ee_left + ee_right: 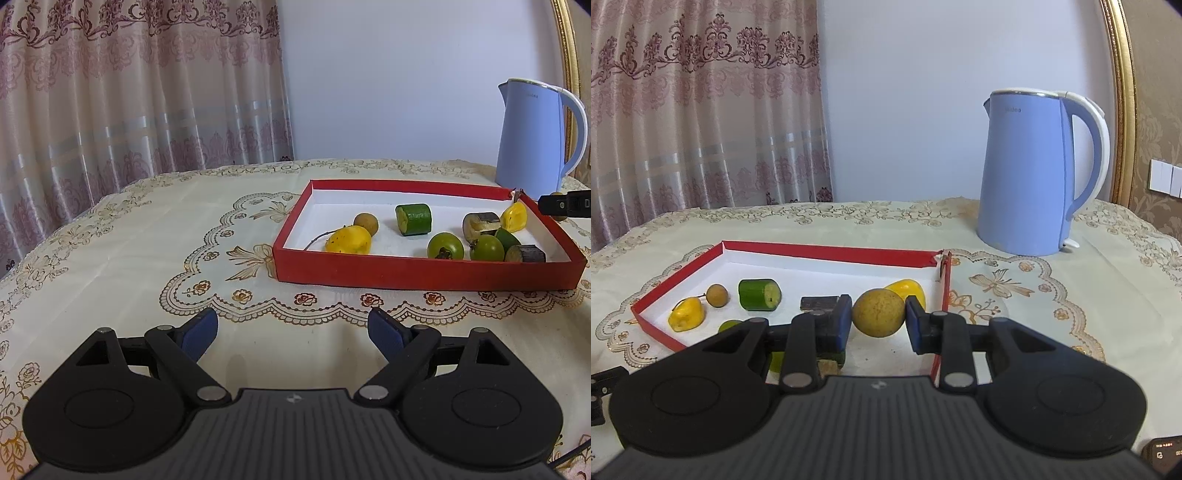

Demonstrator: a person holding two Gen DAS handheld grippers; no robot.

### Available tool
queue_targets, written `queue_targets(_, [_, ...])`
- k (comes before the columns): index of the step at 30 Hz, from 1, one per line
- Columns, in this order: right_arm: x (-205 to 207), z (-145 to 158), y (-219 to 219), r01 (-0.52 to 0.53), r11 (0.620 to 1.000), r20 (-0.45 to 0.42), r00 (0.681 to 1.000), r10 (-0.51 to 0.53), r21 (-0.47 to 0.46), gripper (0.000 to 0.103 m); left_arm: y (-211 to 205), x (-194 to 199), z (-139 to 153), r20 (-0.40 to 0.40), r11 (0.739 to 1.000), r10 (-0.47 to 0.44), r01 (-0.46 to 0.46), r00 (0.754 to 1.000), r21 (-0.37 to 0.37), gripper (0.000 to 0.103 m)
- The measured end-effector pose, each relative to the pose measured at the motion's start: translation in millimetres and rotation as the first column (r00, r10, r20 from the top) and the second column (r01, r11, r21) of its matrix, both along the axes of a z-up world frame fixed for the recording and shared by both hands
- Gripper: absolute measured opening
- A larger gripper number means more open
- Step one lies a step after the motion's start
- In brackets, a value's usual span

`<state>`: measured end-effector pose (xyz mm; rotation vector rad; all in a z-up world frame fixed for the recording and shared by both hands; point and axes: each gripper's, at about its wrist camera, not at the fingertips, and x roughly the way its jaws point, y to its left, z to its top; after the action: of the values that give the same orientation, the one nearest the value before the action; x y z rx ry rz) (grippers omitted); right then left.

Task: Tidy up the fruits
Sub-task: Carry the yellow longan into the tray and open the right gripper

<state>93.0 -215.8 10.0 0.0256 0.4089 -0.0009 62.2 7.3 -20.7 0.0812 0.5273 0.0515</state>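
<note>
A red tray [424, 275] with a white floor holds several fruits: a yellow pepper [349, 240], a small brown longan [365, 223], a green cucumber piece [413, 219], green tomatoes [445, 246] and dark cut pieces [480, 223]. My left gripper [291, 332] is open and empty over the tablecloth, in front of the tray. My right gripper [878, 321] is shut on a round yellow-brown fruit [879, 312], held above the tray's right end [945, 291]. The cucumber piece [759, 294] and yellow pepper [686, 314] lie to its left.
A blue electric kettle [1030, 173] stands behind the tray at the right. A cream embroidered tablecloth [147, 240] covers the table. A patterned curtain [129, 92] hangs at the back left. A gold frame edge [1124, 110] is at the right.
</note>
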Motion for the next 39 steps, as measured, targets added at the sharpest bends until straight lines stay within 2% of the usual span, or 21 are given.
queue_targets(32, [23,-16,-2,0.031,0.999,-0.043,0.999,-0.031,0.006,0.029,1,2,-1,-0.016,1.000,0.006,-0.006,1.000,0.000,0.089])
queue_targets(34, [25,-18,-2,0.024,1.000,-0.049,0.999,-0.023,0.013,0.030,2,2,-2,-0.016,1.000,0.007,-0.007,1.000,-0.001,0.089])
queue_targets(36, [25,-19,-3,0.028,0.999,-0.048,0.998,-0.027,0.015,0.038,3,2,-2,-0.017,1.000,0.009,-0.009,1.000,-0.003,0.089])
queue_targets(39, [24,-18,-4,0.030,0.999,-0.037,0.999,-0.029,0.020,0.038,3,2,-3,-0.019,1.000,0.012,-0.012,1.000,-0.006,0.089])
